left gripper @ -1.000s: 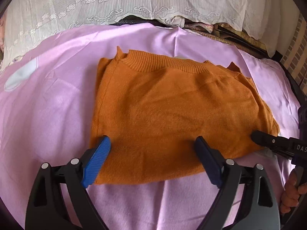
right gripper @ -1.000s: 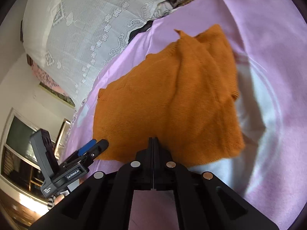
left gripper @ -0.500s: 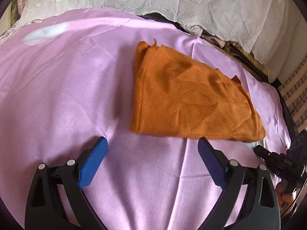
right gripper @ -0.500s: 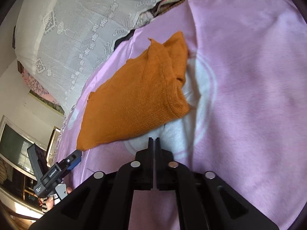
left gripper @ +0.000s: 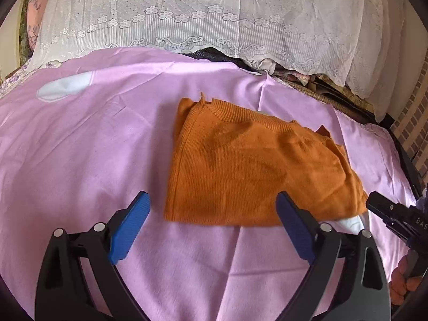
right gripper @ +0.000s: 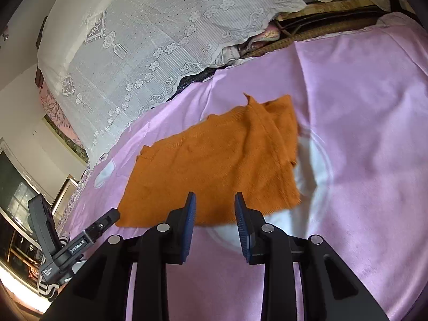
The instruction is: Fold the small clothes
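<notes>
A folded orange knit sweater (left gripper: 254, 165) lies flat on the pink sheet (left gripper: 80, 160); it also shows in the right wrist view (right gripper: 214, 165). My left gripper (left gripper: 214, 214) is open and empty, with its blue pads just short of the sweater's near edge. It shows at the lower left of the right wrist view (right gripper: 105, 220). My right gripper (right gripper: 215, 214) is open and empty, with its tips at the sweater's near edge. It shows at the right edge of the left wrist view (left gripper: 374, 200), close to the sweater's right corner.
A white lace cover (left gripper: 214, 18) drapes over a pile at the back of the sheet. Dark items (right gripper: 321, 26) stick out under the lace. White printed patches (right gripper: 315, 165) mark the sheet. A brick wall (left gripper: 414, 112) is at the right.
Both grippers let go of the sweater and drew back, then came closer to its near edge. My right gripper went from shut to open. The sweater stays folded.
</notes>
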Demonstrator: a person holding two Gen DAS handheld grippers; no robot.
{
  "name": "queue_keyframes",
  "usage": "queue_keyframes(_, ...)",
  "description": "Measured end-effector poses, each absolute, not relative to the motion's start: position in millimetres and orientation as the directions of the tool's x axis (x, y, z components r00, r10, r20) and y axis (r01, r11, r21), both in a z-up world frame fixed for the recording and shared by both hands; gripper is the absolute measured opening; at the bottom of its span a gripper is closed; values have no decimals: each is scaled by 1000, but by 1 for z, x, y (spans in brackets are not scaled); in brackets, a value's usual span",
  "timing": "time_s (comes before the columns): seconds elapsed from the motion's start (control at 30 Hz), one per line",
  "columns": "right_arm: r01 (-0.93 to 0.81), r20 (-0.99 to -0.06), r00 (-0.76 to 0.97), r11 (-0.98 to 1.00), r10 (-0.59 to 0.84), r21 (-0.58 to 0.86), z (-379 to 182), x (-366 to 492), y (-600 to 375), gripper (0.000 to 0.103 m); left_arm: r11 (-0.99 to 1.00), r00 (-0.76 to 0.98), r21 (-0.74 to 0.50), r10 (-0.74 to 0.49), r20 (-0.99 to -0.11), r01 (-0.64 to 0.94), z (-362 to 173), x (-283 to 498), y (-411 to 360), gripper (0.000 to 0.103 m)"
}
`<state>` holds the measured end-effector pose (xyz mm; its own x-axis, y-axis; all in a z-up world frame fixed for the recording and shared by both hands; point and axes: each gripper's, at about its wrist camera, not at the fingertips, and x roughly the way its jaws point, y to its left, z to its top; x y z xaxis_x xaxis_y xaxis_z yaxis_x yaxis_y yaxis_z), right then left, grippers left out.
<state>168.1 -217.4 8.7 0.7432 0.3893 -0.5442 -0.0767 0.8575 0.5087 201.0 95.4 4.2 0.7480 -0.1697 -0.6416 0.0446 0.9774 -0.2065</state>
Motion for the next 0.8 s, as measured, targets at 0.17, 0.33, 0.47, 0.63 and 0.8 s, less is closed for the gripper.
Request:
queue_keyframes(0.17,-75,-565,731,867,384,492,6,197,-201,32,990,752,-126,-126,-647,57,2,222,78,92)
queue_keyframes(0.33,-67,-590,714,876,376,478,-8,223,-194,33,995,732,-80,-98,-675,59,-5,240,69,92)
queue_keyframes(0.47,-87,-587,709,874,391,478,-13,223,-195,33,994,654,-101,-103,-750,41,-21,255,72,95)
queue_keyframes(0.63,-96,-592,704,879,392,467,-15,220,-196,33,994,635,-104,-93,-767,19,-26,255,77,98)
queue_keyframes(0.8,-67,-575,719,863,389,500,-18,208,-211,33,993,660,-122,-91,-746,-1,-21,247,85,98)
